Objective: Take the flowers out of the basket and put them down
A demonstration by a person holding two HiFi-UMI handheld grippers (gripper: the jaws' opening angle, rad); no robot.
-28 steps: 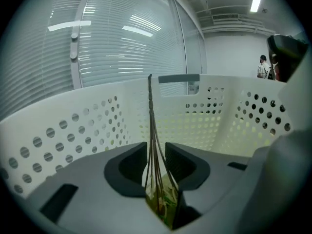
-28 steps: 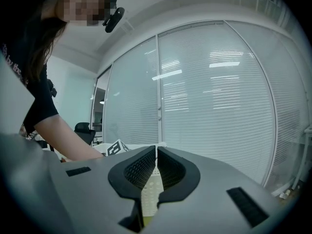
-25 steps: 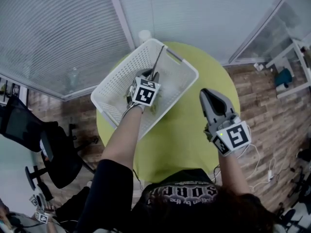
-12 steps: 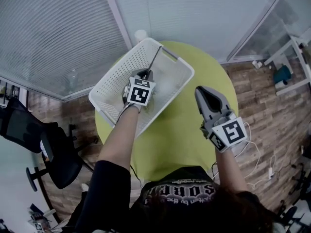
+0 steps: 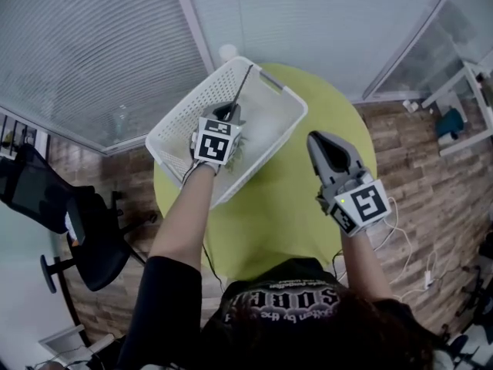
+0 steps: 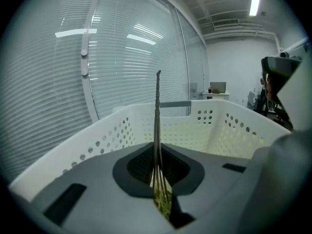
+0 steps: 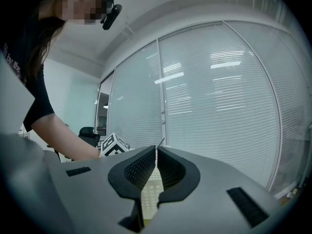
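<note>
A white perforated basket [image 5: 177,118] stands on the far left of the round green table [image 5: 300,206]. My left gripper [image 5: 229,116] is inside the basket. Its jaws have just been closing and are now shut on a thin bundle of flower stems [image 5: 240,87]. In the left gripper view the stems [image 6: 157,111] stick straight out between the closed jaws of the left gripper [image 6: 157,155], with green bits at their base and the basket wall [image 6: 229,130] beyond. My right gripper [image 5: 322,141] hovers over the table to the basket's right. In its own view the right gripper [image 7: 156,155] is shut on nothing.
A glass wall with blinds runs behind the table. A small white round object [image 5: 227,52] sits just past the basket's far corner. A black office chair [image 5: 85,237] stands on the wooden floor at left, and cables lie on the floor at right.
The left gripper has risen a little inside the basket with the stems in it. The right gripper has stayed about where it was.
</note>
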